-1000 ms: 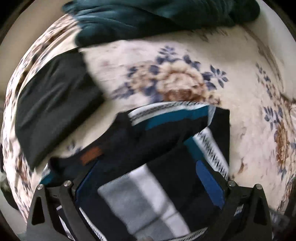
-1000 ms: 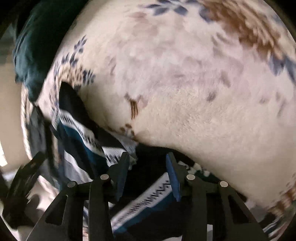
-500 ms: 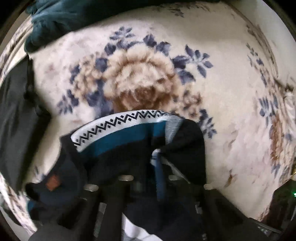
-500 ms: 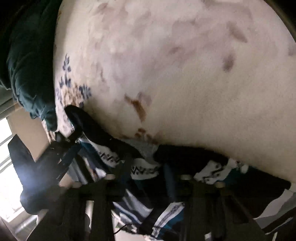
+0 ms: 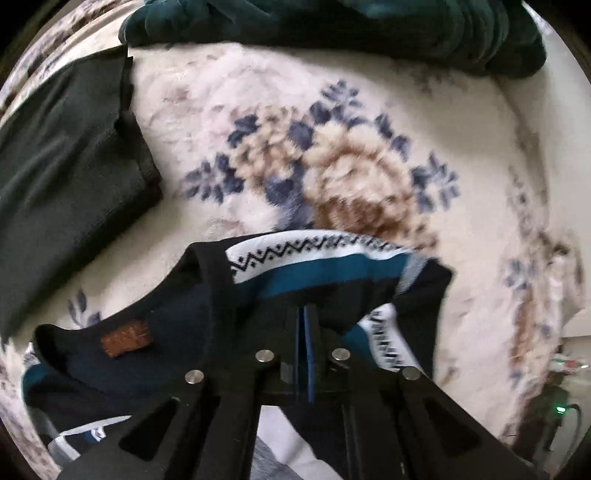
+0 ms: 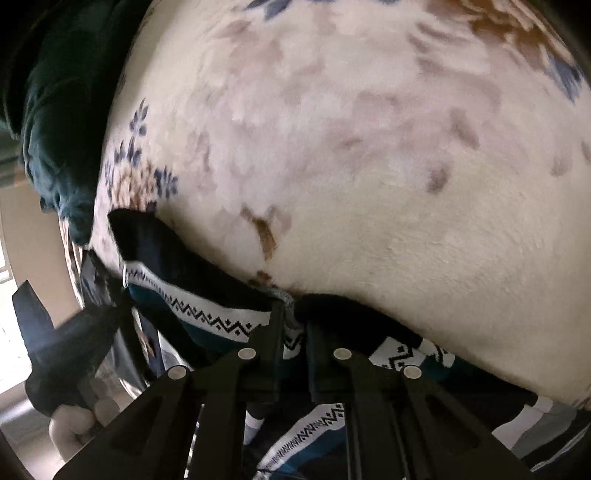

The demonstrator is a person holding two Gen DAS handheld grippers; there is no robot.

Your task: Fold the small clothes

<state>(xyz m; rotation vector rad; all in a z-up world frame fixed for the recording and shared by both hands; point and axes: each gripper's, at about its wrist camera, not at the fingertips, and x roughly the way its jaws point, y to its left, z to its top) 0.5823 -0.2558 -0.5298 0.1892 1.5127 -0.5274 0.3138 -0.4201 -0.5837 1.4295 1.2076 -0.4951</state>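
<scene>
Though looking hardly begun, judging the folding as being at its first gather.

Spreading across both views and serving as the work surface: cream plush blanket with blue-and-tan flowers (image 5: 369, 110).

Heaping at twelve o'clock in the left wrist view: dark teal rumpled fabric pile (image 5: 332, 22), lying loose and unfolded as far as can be told.

Lying at nine to ten o'clock: charcoal flat cloth piece (image 5: 66, 166), appearing already folded into a tidy rectangle.

Bunching at six o'clock, on the blanket and right under both tools: navy knitted small sweater with a teal band and white zigzag stripes (image 5: 332, 266), rumpled, edges not lined up, so leaving its whole fold to do.

Clamping tight on a dark ridge of that knit: left gripper (image 5: 304, 314).

Having just been closing, now pinching the grey-trimmed sweater edge between its jaws: right gripper (image 6: 293, 317).

Sitting at eight o'clock on the sweater: small brown leather patch (image 5: 127, 339).

Seeing no basket, box or drawer anywhere, so finding nothing stowed in any container.
</scene>
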